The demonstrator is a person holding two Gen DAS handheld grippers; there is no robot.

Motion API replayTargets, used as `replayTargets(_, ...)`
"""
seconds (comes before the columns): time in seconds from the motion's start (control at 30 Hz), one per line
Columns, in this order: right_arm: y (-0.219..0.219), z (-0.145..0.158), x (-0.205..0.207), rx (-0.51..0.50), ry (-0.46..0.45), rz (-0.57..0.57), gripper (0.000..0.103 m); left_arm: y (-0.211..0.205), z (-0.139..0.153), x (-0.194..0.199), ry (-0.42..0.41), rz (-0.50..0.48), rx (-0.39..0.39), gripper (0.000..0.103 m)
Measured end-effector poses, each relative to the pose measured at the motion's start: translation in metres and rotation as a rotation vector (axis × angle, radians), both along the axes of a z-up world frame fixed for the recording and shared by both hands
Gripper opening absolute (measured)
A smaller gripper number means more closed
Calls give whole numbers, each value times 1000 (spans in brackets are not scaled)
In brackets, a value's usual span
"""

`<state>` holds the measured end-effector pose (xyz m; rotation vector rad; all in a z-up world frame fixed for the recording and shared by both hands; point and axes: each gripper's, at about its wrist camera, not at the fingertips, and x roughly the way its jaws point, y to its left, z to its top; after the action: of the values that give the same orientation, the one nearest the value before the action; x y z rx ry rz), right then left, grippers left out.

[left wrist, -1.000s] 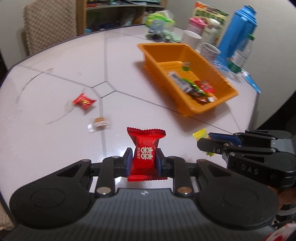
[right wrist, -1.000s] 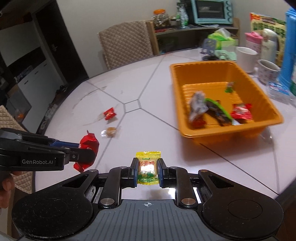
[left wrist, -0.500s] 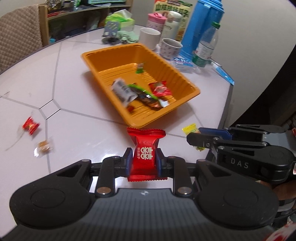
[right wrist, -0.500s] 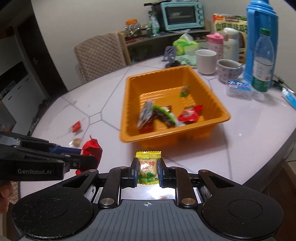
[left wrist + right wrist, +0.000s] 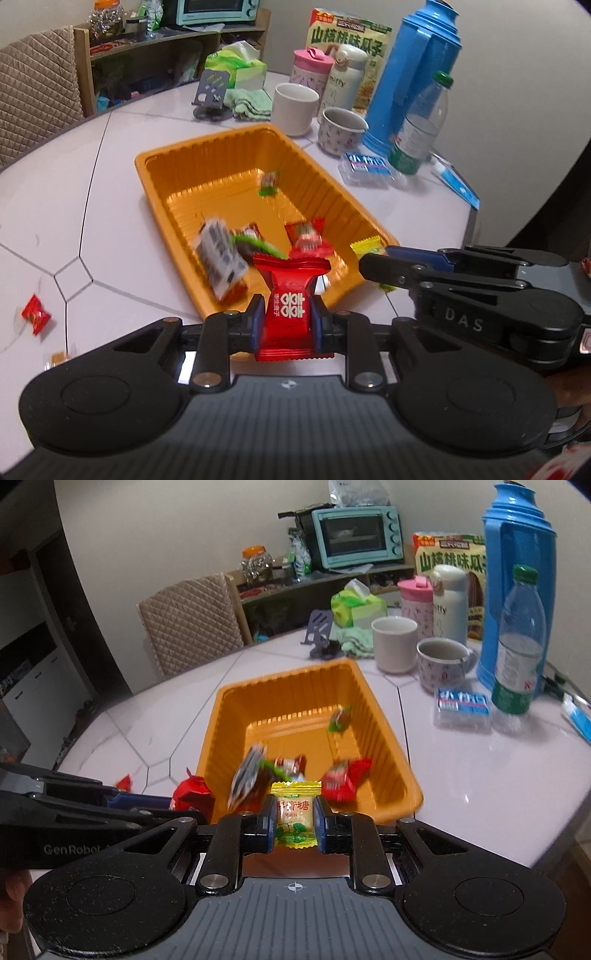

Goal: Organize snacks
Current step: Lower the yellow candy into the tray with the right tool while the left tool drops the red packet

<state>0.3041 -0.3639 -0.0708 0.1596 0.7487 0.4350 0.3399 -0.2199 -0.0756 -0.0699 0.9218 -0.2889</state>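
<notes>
Left wrist: one orange tray [image 5: 159, 162]

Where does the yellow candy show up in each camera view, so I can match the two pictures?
Left wrist view: the yellow candy sits right of centre, pinched in the right tongs at the orange tray's near corner.
Right wrist view: bottom centre, between the tongs' pads.
Shared landmark: the orange tray.

Behind your pale tiled table [image 5: 480, 775]: a quilted chair [image 5: 188, 624], a wooden shelf [image 5: 314, 587] bearing a teal toaster oven [image 5: 356, 535], a plain wall [image 5: 166, 524].
</notes>
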Motion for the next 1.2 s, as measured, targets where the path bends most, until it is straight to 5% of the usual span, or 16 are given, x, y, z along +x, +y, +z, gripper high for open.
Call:
replayTargets(0.8, 14, -34, 142, 80, -23, 85, 21, 7, -17, 126, -15, 186, 57, 23)
replayTargets(1.2, 27, -42, 176, 70, 9, 88, 21, 20, -32, 158, 3, 216, 78, 23)
